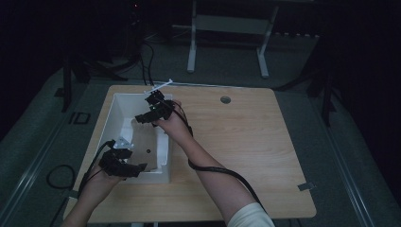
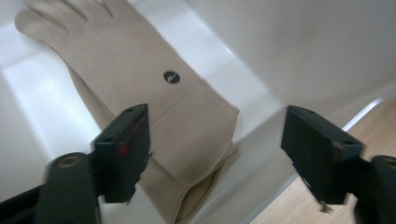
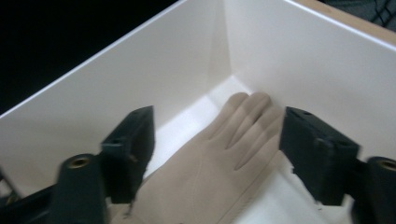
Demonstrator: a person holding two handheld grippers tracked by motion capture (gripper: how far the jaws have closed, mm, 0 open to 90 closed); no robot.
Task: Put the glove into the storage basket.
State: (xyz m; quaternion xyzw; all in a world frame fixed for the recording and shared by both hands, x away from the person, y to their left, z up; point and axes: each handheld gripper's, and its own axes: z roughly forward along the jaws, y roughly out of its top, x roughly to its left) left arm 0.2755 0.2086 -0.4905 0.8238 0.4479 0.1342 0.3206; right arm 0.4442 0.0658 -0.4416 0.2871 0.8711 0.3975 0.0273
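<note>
The glove is judged just released, lying flat in the white box (both the left gripper and right gripper are spread, gripping nothing), so withdrawal is called for next.

The wooden desk has a round grey hole cover near its far edge. A white strip lies at that far edge, left of the hole cover. Beyond the desk stands a white metal frame on the grey floor. Black cables run across the floor left of that frame.
</note>
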